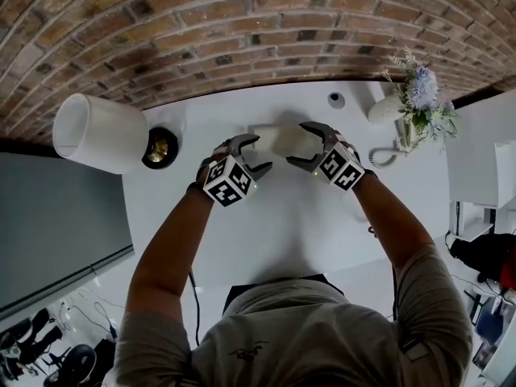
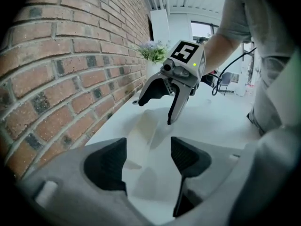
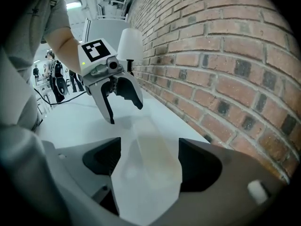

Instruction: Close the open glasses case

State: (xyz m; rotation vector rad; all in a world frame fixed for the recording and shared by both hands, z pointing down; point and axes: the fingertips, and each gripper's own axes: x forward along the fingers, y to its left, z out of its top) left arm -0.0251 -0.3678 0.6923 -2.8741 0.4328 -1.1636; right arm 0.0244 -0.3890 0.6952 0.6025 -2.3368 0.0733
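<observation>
White table: L gripper, R gripper tilted down, flanking case.

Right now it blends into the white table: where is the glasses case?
Head view: the glasses case lies on the table between the left gripper and right gripper, near the brick wall.

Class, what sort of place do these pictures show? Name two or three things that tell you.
Probably a home-style corner staged in a workshop or office: a white table against a brick wall, with a white-shaded lamp and a vase of flowers, while a cable and standing people show beyond.
</observation>
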